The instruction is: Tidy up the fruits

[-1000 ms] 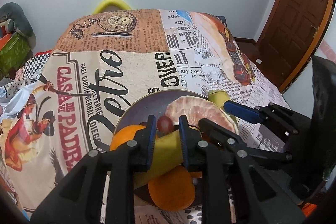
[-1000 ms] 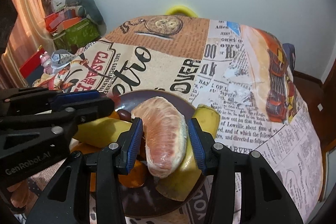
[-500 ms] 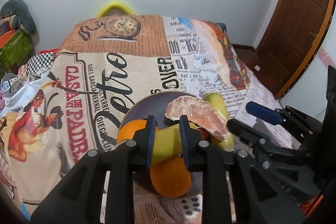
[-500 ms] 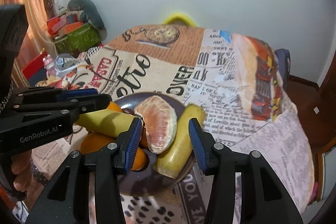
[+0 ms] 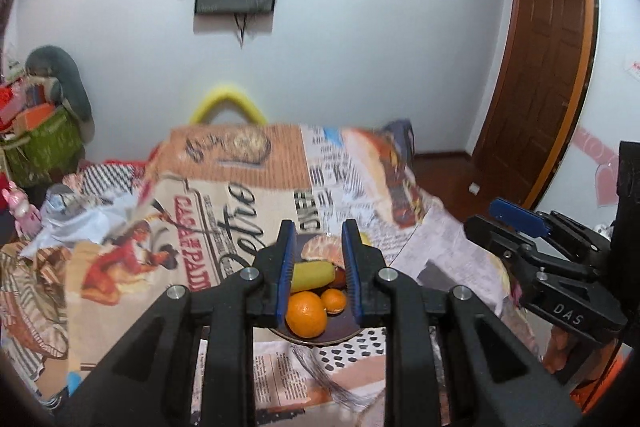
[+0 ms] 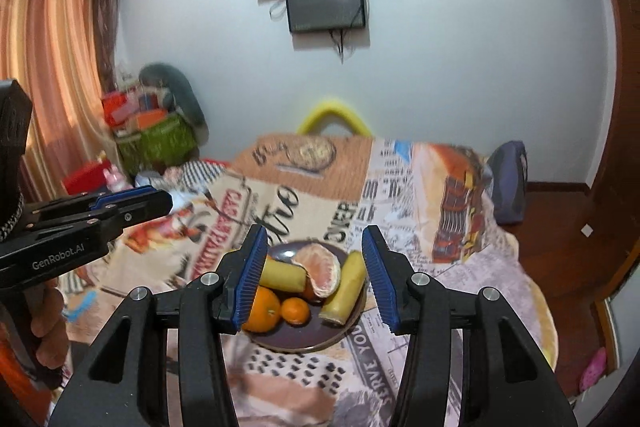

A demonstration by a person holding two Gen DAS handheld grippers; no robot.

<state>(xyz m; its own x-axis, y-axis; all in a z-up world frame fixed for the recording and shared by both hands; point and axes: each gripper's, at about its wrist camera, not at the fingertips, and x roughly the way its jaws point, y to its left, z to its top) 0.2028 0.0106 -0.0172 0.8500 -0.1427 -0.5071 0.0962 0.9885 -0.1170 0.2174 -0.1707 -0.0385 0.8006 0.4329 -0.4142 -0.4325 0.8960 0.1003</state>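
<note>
A dark round plate sits on the patterned cloth near the table's front edge. It holds two bananas, a peeled pomelo segment, a large orange and a small orange. The plate also shows in the left wrist view, with the large orange in front. My left gripper is open and empty, well back above the plate. My right gripper is open wide and empty, also raised and back from the plate.
The patterned cloth covers the table. A yellow chair back stands behind it by the white wall. A green basket of clutter is at far left. A wooden door is at right.
Both grippers have pulled back and up from the plate, so the fruit looks smaller. The left gripper let go of the banana and the right gripper opened wider off the pomelo segment.
</note>
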